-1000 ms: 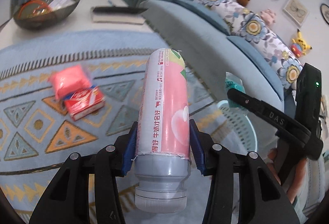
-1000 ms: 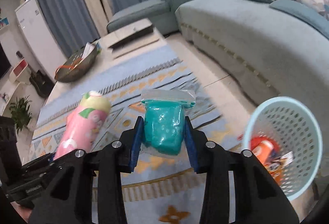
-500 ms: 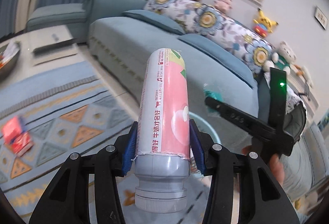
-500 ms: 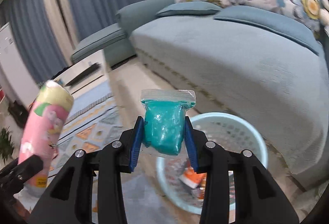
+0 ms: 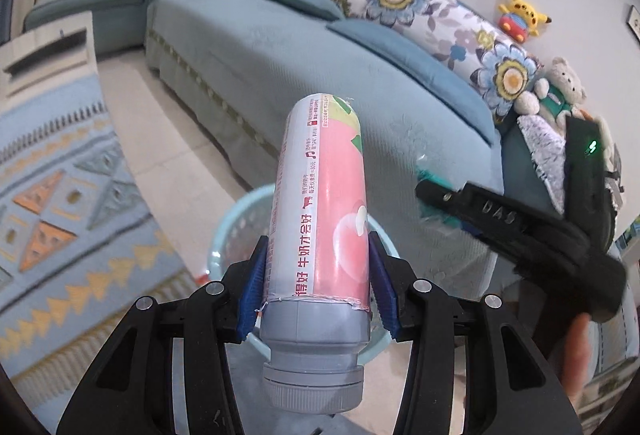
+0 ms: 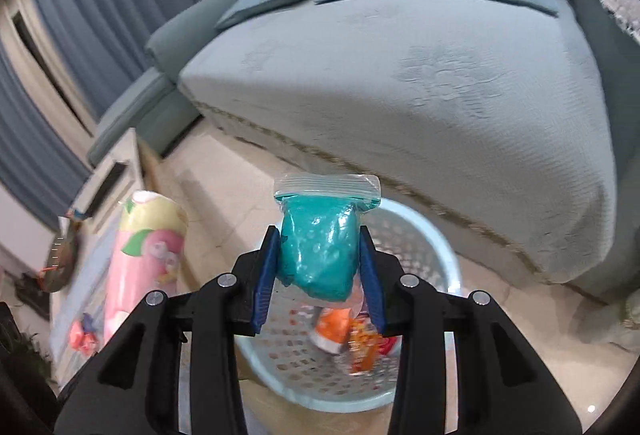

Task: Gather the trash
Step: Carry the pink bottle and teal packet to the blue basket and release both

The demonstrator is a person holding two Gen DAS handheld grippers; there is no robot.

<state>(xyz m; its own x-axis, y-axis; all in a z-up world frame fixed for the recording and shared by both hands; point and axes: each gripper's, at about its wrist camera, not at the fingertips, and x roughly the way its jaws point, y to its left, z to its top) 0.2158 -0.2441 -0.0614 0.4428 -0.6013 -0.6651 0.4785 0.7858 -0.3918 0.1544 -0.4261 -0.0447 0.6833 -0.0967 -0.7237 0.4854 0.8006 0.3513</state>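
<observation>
My left gripper (image 5: 316, 287) is shut on a pink peach-print bottle (image 5: 320, 211) with a grey neck, held above the light blue perforated basket (image 5: 236, 223). The bottle also shows at the left of the right wrist view (image 6: 144, 259). My right gripper (image 6: 318, 275) is shut on a clear zip bag of teal stuff (image 6: 320, 251), held over the same basket (image 6: 416, 243), which holds orange wrappers (image 6: 340, 331). The right gripper appears in the left wrist view (image 5: 500, 219), to the right of the bottle.
A grey-blue sofa (image 5: 320, 47) with flowered cushions and plush toys stands just behind the basket. A patterned blue rug (image 5: 52, 195) lies to the left, with red trash (image 6: 82, 335) on it. A low white table (image 5: 44, 51) stands at the far left.
Both grippers have swung from the rug towards the sofa and now hold their loads over the basket. The red packets on the rug have left the left wrist view.
</observation>
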